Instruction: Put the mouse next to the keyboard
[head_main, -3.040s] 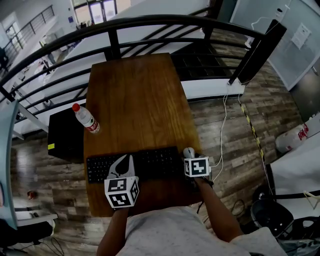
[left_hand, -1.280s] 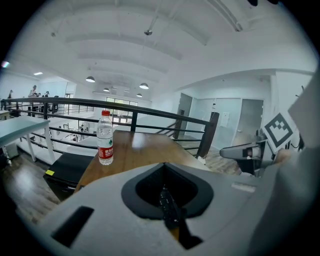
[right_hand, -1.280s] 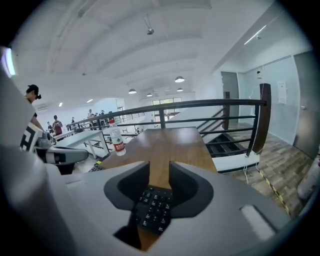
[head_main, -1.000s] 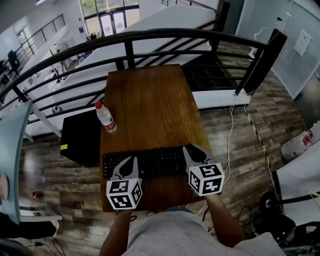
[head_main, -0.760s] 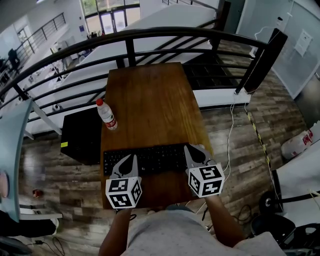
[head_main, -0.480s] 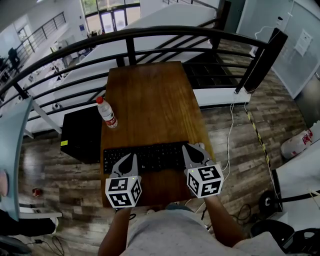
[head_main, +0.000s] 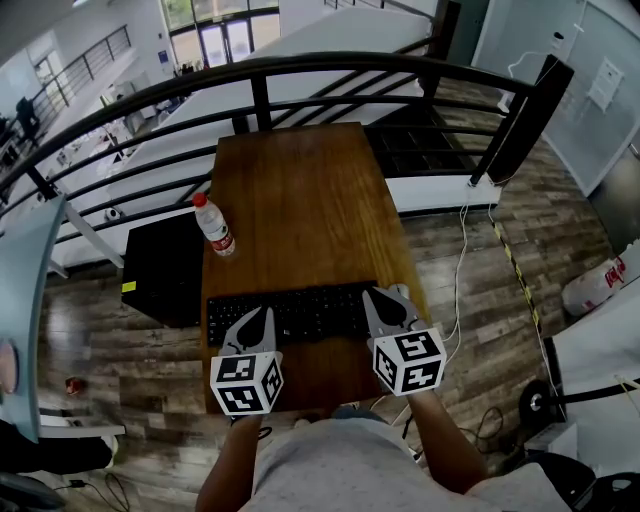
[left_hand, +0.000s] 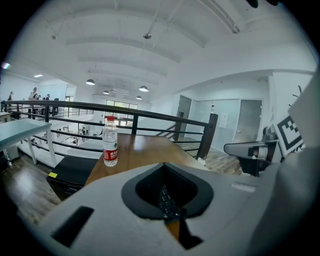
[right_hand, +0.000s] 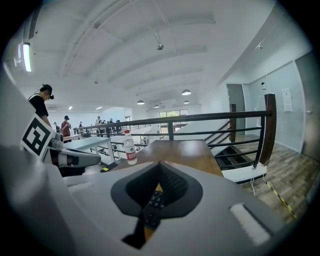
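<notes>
A black keyboard (head_main: 290, 312) lies across the near part of the wooden table (head_main: 300, 200). My left gripper (head_main: 264, 313) hovers over the keyboard's left half, shut and holding nothing. Over the keyboard's right end, my right gripper (head_main: 368, 294) is also shut and empty. I cannot make out the mouse; the right gripper covers the spot beside the keyboard's right end. In the left gripper view the left gripper (left_hand: 164, 164) shows keyboard keys (left_hand: 166, 201) through the gap behind its tips. The right gripper (right_hand: 159, 163) frames keys (right_hand: 152, 202) the same way.
A clear water bottle (head_main: 214, 226) with a red cap stands near the table's left edge, beyond the keyboard. A black metal railing (head_main: 300, 70) runs behind the table. A black box (head_main: 160, 265) sits on the floor at left. Cables (head_main: 455, 250) trail on the floor at right.
The right gripper's jaws have come together over the keyboard's right end. Three seconds ago the mouse showed beside them. The left gripper has barely moved.
</notes>
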